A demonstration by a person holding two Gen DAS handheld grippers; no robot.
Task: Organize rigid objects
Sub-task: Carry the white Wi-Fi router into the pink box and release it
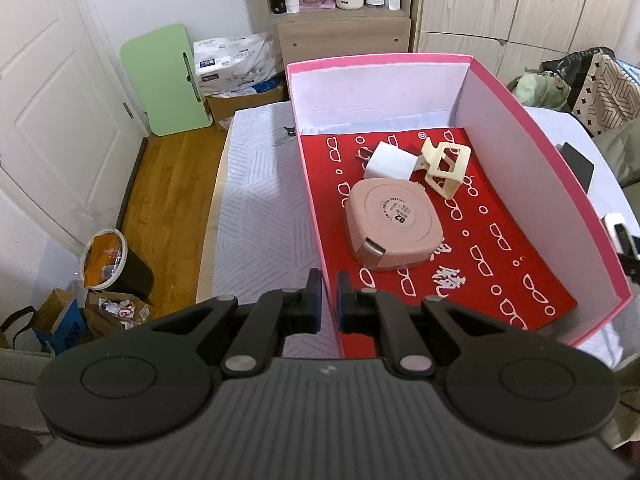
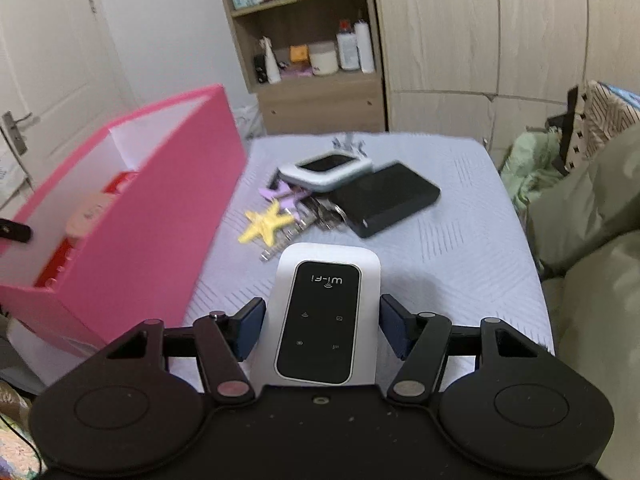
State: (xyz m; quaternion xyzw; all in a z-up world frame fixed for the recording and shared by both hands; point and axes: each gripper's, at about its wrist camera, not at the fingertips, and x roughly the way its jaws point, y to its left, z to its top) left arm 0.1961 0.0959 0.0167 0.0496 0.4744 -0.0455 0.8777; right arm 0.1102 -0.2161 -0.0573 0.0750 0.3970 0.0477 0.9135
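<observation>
A pink box (image 1: 532, 128) with a red patterned floor stands on the table. It holds a pink tape measure (image 1: 394, 226), a white charger (image 1: 390, 160) and a cream hair claw (image 1: 446, 168). My left gripper (image 1: 329, 300) is shut on the box's near-left wall. My right gripper (image 2: 322, 324) is shut on a white Wi-Fi router (image 2: 324, 316), held above the table to the right of the pink box (image 2: 132, 216). Ahead lie a yellow starfish (image 2: 268, 222), purple clips (image 2: 286, 196), keys (image 2: 320, 216), a black power bank (image 2: 386, 198) and a white device (image 2: 326, 168).
The table has a pale patterned cloth (image 2: 460, 248). A shelf unit (image 2: 304, 40) with bottles stands behind. Bedding and clothes (image 2: 592, 208) lie to the right. In the left wrist view a bin (image 1: 110, 260) and bags sit on the wooden floor to the left.
</observation>
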